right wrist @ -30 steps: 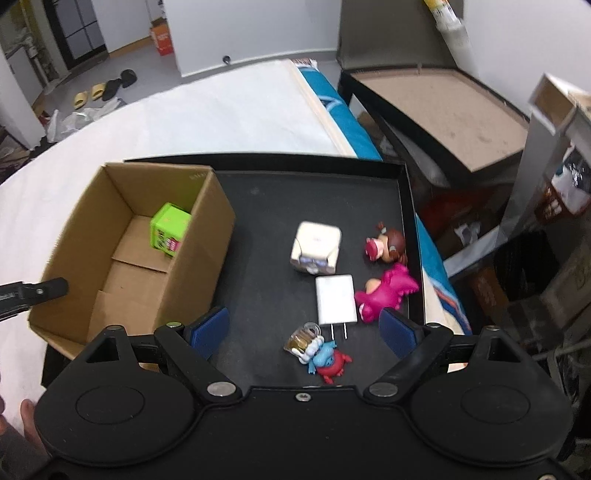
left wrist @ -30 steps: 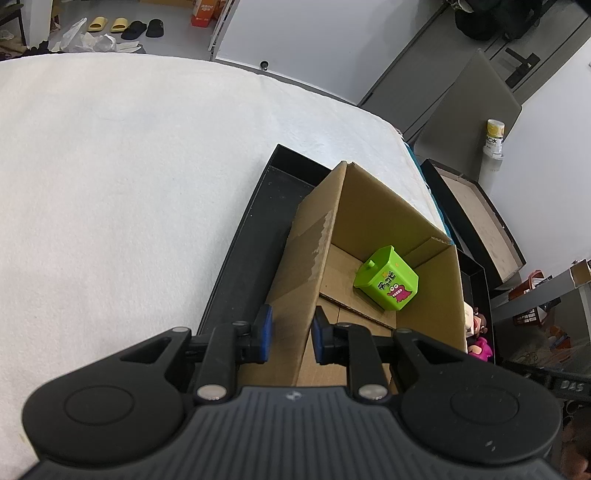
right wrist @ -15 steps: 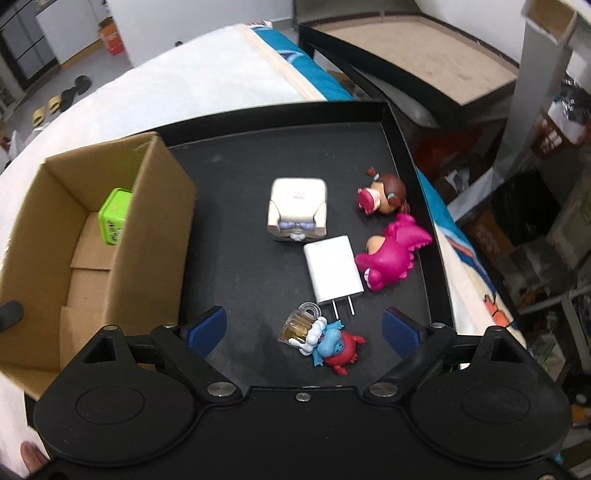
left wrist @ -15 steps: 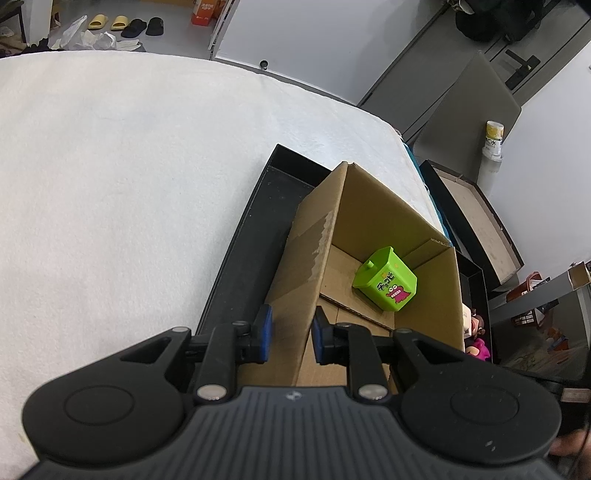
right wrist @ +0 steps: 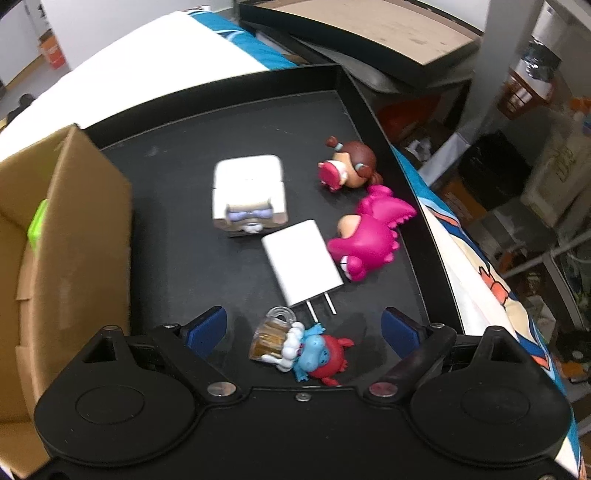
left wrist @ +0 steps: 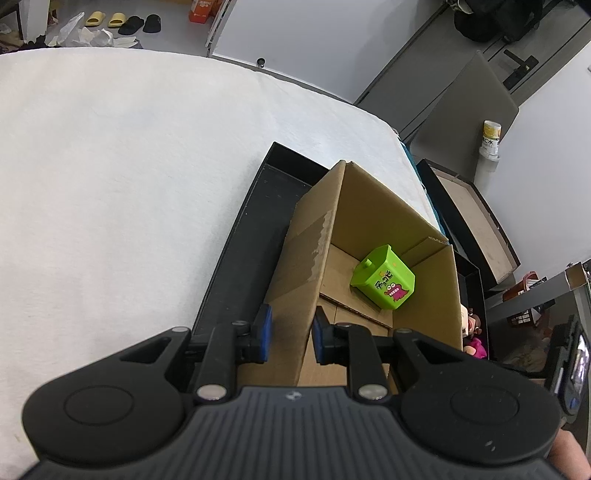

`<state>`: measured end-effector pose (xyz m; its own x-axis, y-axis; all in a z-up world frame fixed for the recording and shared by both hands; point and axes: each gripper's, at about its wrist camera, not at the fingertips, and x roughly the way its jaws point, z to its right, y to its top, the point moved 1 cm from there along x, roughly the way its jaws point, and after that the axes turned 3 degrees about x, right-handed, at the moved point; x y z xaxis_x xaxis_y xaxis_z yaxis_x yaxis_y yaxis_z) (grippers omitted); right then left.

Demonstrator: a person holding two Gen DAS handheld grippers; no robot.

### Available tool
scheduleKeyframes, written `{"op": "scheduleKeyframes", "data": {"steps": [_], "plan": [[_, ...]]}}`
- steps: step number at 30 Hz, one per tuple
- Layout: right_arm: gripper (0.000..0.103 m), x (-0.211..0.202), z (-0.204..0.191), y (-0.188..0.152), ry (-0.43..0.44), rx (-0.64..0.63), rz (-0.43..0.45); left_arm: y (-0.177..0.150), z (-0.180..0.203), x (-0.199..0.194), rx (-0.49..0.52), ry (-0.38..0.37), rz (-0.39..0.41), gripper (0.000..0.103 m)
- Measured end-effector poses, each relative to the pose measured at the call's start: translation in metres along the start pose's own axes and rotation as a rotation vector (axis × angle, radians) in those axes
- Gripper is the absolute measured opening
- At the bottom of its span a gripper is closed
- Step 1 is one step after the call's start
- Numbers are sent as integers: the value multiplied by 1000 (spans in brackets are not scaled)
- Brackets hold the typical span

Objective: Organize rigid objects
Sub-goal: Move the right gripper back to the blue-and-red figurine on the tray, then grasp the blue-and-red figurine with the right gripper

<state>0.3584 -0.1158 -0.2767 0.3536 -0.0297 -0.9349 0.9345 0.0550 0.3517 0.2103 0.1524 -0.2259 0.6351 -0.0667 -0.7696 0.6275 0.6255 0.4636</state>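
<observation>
A cardboard box (left wrist: 369,206) stands on the left part of a black tray (right wrist: 184,155) and holds a green cube toy (left wrist: 384,278). My left gripper (left wrist: 291,334) is shut on the box's near wall, one pad outside and one inside. On the tray floor lie a white cube toy (right wrist: 247,184), a white charger (right wrist: 301,262), a pink dinosaur figure (right wrist: 369,236), a brown-haired figure (right wrist: 351,166) and a blue-and-red figure with a mug (right wrist: 306,350). My right gripper (right wrist: 303,325) hangs open just above the figure with the mug, pads apart on either side of it.
The tray rests on a white cloth surface (left wrist: 110,184). Beyond the tray's right rim sits a second black tray with a brown board (right wrist: 369,29), with shelves and clutter below. A bottle (left wrist: 491,138) stands by the wall. Slippers lie on the far floor.
The right gripper has sunk toward the tray and rolled, so the toys loom larger and the figure with the mug now lies between its fingers. The left gripper has kept still.
</observation>
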Motion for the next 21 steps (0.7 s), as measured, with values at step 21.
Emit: {"op": "scheduleKeyframes", "data": {"steps": [21], "plan": [[61, -10, 23, -11, 78, 18, -72, 0, 4, 2, 17, 0, -3, 21]]}}
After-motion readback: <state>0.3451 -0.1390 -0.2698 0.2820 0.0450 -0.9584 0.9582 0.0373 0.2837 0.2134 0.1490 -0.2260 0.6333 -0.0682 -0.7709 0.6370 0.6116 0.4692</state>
